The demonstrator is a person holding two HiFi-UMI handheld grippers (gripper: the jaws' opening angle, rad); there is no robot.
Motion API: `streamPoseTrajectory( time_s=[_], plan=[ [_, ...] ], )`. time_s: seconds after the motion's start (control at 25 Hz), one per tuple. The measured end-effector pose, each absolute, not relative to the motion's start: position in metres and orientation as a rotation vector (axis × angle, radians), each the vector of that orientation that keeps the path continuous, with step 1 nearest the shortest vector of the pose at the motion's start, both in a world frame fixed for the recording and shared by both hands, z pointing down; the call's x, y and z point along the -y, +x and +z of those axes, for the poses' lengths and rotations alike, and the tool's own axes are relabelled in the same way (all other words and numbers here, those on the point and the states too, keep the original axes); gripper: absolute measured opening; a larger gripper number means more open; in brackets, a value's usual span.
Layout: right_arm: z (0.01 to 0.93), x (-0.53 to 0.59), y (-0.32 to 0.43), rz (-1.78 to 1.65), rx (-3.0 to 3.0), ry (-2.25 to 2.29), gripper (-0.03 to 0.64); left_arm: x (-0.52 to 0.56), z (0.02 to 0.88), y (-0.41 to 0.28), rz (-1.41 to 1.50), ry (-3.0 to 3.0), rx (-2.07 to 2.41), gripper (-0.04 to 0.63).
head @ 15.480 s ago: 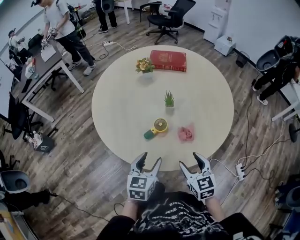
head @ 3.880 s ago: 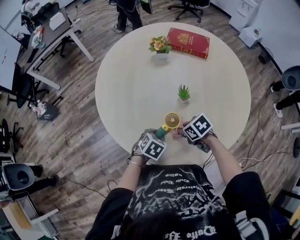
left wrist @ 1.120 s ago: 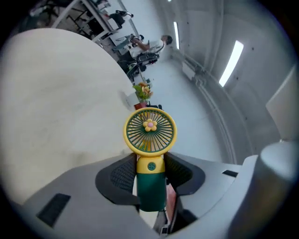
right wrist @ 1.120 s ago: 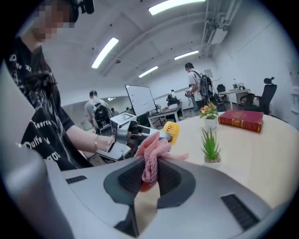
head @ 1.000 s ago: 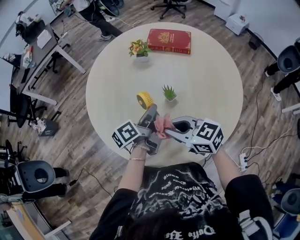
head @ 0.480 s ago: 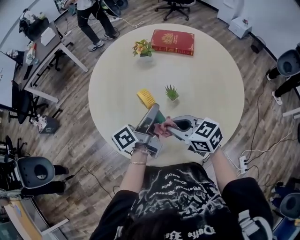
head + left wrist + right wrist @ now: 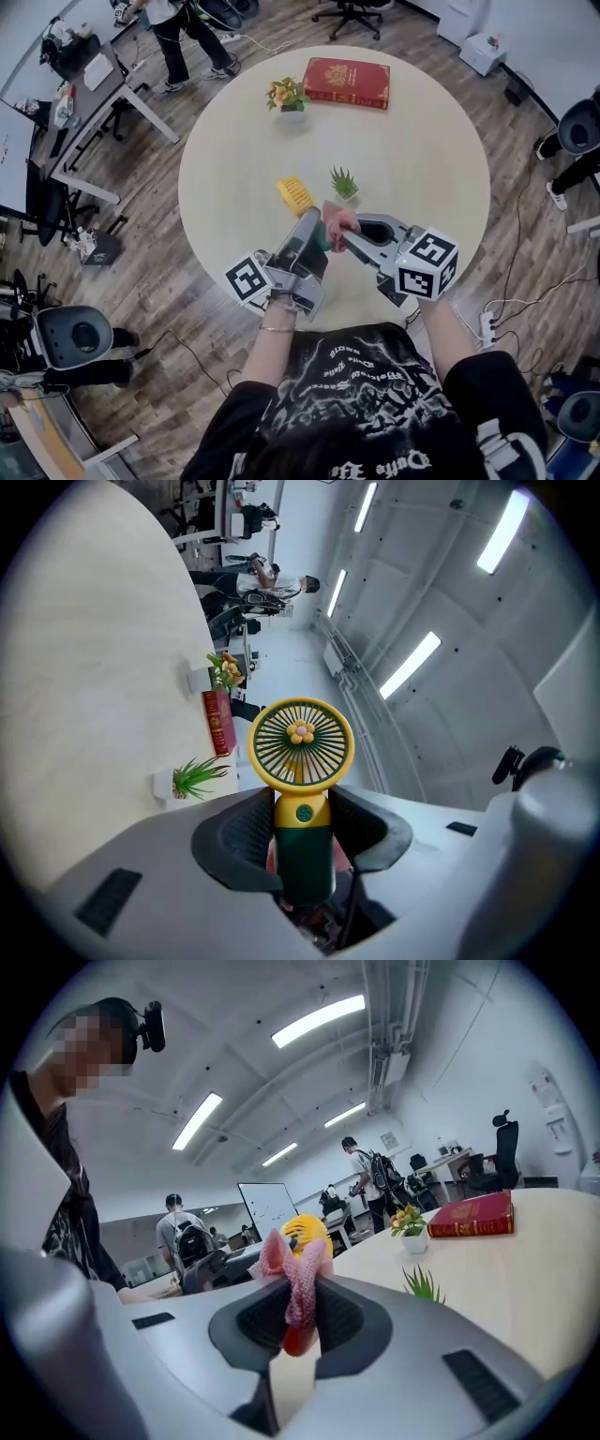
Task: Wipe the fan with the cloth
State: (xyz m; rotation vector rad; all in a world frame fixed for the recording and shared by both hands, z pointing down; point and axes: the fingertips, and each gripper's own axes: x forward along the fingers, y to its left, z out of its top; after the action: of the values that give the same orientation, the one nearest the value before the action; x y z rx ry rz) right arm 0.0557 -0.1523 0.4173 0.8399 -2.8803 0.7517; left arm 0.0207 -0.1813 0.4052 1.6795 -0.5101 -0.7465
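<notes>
The left tongs (image 7: 302, 813) squeeze the fan (image 7: 300, 750) by its green handle, so its yellow head pokes straight out past their tips above the tabletop (image 7: 422, 150), and the right tongs (image 7: 300, 1305) pinch the pink cloth (image 7: 298, 1274) just to the right of that handle.

Blk tee (image 7: 361, 398), wht print, bracelet (image 7: 278, 328), grey left gripper (image 7: 315, 230), grey right gripper (image 7: 345, 234)

Round pale table (image 7: 422, 141) on wood-plank floor (image 7: 159, 272).
</notes>
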Motion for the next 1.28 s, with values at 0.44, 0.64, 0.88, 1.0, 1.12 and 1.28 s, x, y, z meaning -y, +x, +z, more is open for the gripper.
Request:
streamPoseTrajectory(
  time_s=[0.44, 0.64, 0.88, 1.0, 1.12, 1.28],
  plan=[
    [0.377, 0.167, 0.059, 0.658, 3.053, 0.838, 0.054, 0.158, 0.393, 0.043, -0.664, 1.734, 0.313, 0.198],
    [0.363, 0.168, 0.060, 0.576, 3.110, 0.862, 0.055, 0.146, 0.388, 0.047, -0.623, 1.735, 0.200, 0.198],
    [0.348, 0.184, 0.062, 0.407, 3.069, 0.879, 0.055, 0.134, 0.406, 0.062, -0.450, 1.782, 0.247, 0.198],
    [0.348, 0.196, 0.064, 0.440, 3.057, 0.908, 0.055, 0.127, 0.411, 0.071, -0.364, 1.812, 0.247, 0.198],
    [0.353, 0.204, 0.064, 0.504, 3.046, 0.942, 0.057, 0.123, 0.414, 0.075, -0.321, 1.831, 0.243, 0.198],
    [0.361, 0.210, 0.067, 0.613, 3.045, 0.951, 0.057, 0.125, 0.414, 0.071, -0.246, 1.971, 0.270, 0.198]
  ],
)
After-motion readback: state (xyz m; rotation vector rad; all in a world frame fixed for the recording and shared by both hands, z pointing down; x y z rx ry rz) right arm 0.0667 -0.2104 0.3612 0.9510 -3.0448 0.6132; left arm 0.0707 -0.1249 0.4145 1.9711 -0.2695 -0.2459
